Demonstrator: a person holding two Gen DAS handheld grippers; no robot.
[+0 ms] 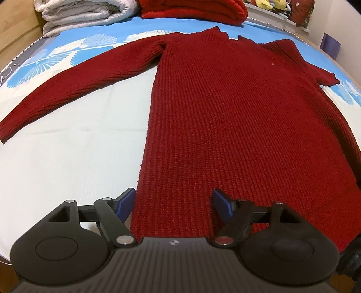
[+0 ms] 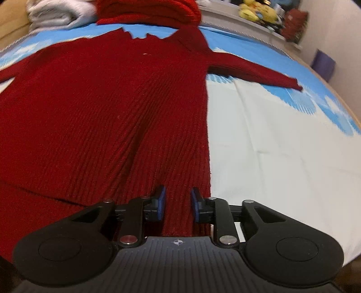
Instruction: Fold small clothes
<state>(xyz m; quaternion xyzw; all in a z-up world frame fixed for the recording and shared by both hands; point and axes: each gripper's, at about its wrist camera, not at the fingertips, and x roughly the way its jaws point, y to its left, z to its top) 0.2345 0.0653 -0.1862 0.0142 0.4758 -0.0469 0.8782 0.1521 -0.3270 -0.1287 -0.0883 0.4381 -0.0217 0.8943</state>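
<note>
A dark red knitted sweater [image 1: 225, 108] lies flat on the bed, hem toward me, sleeves spread to both sides. My left gripper [image 1: 173, 202] is open, its blue pads [image 1: 126, 202] on either side of the sweater's lower left hem corner. In the right wrist view the sweater [image 2: 108, 108] fills the left half. My right gripper [image 2: 177, 204] has its jaws partly closed around a raised ridge of the sweater's lower right hem; the fabric bunches up between the pads [image 2: 161, 202].
The bed sheet [image 1: 67, 157] is white with a blue patterned band at the far end. A folded white blanket [image 1: 83, 13] and a folded red knit [image 1: 194, 9] lie at the head. Plush toys [image 2: 257, 11] sit on a shelf behind.
</note>
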